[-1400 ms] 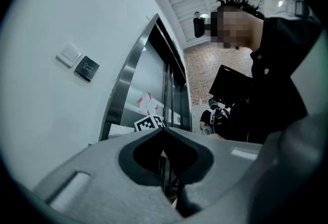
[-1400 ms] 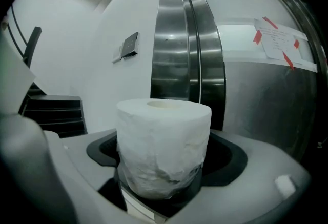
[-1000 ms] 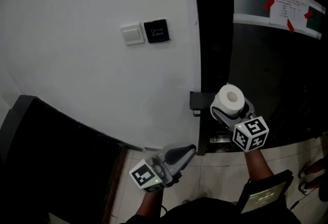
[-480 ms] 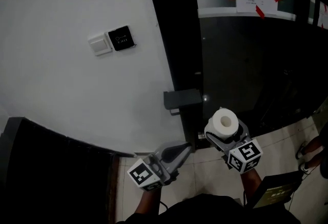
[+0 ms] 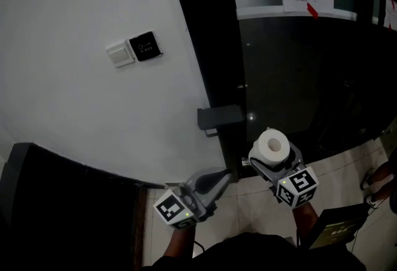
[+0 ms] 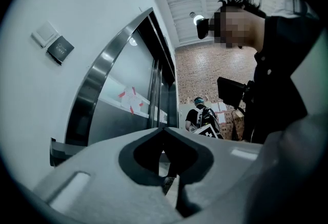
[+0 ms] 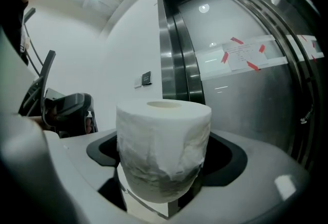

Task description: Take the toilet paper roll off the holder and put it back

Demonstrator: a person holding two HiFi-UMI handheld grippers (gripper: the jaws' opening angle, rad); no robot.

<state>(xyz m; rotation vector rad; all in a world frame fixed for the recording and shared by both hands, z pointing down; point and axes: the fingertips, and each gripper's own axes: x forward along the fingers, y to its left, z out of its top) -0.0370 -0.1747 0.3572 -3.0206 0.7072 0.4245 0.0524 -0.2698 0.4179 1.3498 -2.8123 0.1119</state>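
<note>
- The left gripper point(image 5: 214, 184), grey with a marker cube, hangs nearest the person. Its jaws are closed tip to tip with nothing between them, so it plays no part right now.
- The right gripper point(image 5: 272, 155) has its jaws spread wide and pressed on the white toilet paper roll point(image 7: 163, 151). The roll is upright, with its cardboard core opening facing up.
- The roll is therefore already off its mount, and I judge the first half of the task done.
- Beyond it, up and to the left in the head view, a dark flat metal bracket point(image 5: 219, 118) juts from the edge of the white wall point(image 5: 93, 115). This is probably the holder, and it looks bare.
- The roll is near the bracket but apart from it, so putting it back remains.
</note>
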